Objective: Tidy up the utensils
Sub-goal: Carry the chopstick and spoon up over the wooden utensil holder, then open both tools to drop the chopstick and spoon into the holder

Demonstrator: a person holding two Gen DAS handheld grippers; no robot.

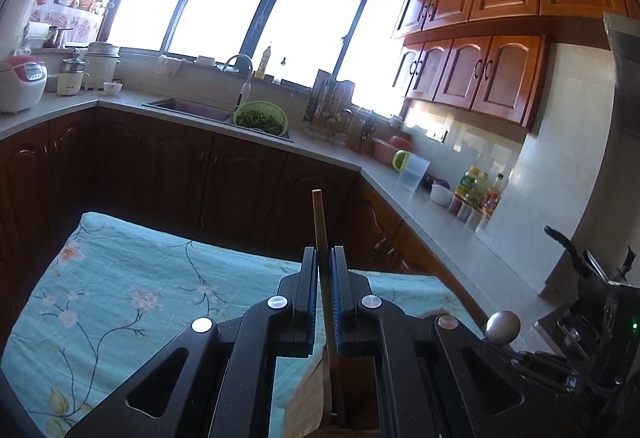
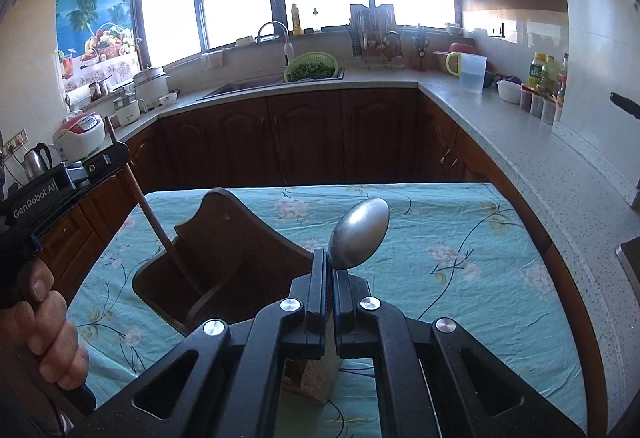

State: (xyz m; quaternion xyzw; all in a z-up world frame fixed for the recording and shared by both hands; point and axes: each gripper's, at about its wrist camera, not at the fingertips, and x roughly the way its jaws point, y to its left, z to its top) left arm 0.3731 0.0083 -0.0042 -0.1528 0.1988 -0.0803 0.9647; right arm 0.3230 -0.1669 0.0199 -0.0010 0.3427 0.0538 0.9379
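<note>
The left gripper (image 1: 324,258) has its fingers (image 1: 309,278) drawn in narrow on a thin wooden stick, likely a chopstick (image 1: 320,230), which stands up between the pads and pokes out past the tips. In the right wrist view the same left gripper (image 2: 116,153) shows at the left edge, gripped by a person's hand (image 2: 48,334), with the chopstick (image 2: 156,222) running slantwise down from the fingers into the wooden holder (image 2: 224,262); whether its lower end touches the holder's floor cannot be told.

The right gripper (image 2: 330,262) has its fingers (image 2: 319,278) pressed almost together on the neck of a metal spoon (image 2: 360,234), whose bowl rises just past the tips, back side toward the camera, tilted a little right.

The wooden holder is an open brown box with a raised curved back, standing on the surface (image 2: 460,238), which is draped in a turquoise cloth with flowers. Apart from the chopstick's lower part, its inside looks dark and bare as far as can be seen. The spoon hangs just right of the holder and nearer the camera, above the cloth, not in the holder. A pale woven or wooden block (image 2: 320,378) shows beneath the right gripper, just in front of the holder; what it is cannot be told.
</note>
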